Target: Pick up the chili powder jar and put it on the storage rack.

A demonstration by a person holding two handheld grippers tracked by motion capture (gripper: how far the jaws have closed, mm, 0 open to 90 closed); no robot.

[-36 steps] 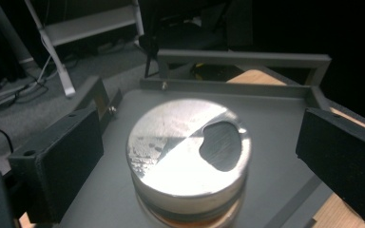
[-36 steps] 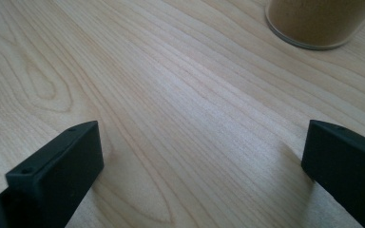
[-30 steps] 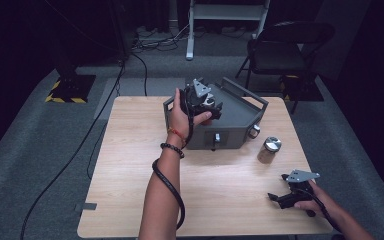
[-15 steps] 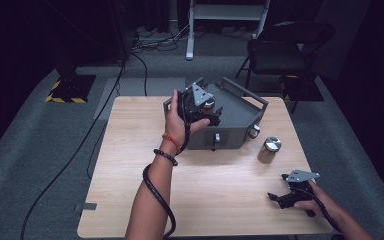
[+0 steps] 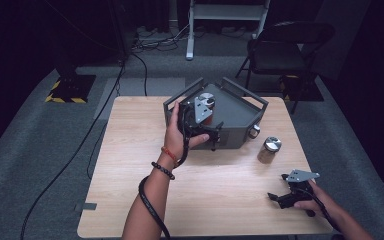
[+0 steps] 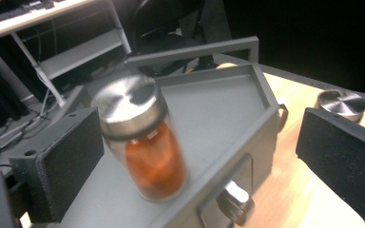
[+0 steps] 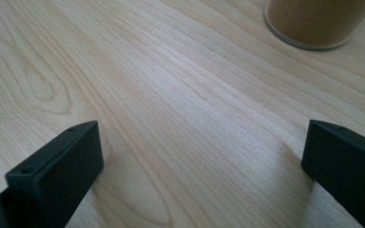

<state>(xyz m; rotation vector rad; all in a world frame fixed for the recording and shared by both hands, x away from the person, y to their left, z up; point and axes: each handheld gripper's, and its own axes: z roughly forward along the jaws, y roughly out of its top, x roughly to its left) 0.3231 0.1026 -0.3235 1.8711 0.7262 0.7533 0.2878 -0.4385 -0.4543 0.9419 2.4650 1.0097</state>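
Left gripper view: jar (image 6: 145, 137) between tool (image 6: 199, 156) jaws.

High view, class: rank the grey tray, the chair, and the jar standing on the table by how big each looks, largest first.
1. Grey tray and chair: about alike; the chair stands farther back and is partly dark, so I leave them unranked.
2. Jar on the table: plainly smallest.

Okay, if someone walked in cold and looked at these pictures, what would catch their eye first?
Probably the jar of orange powder with its steel lid, standing on the grey metal tray at the table's far edge, with the left claw open around it, jaws wide. Next, a second steel-lidded jar alone on the pale wood to the tray's right. The right claw sits low at the near right corner, also open.
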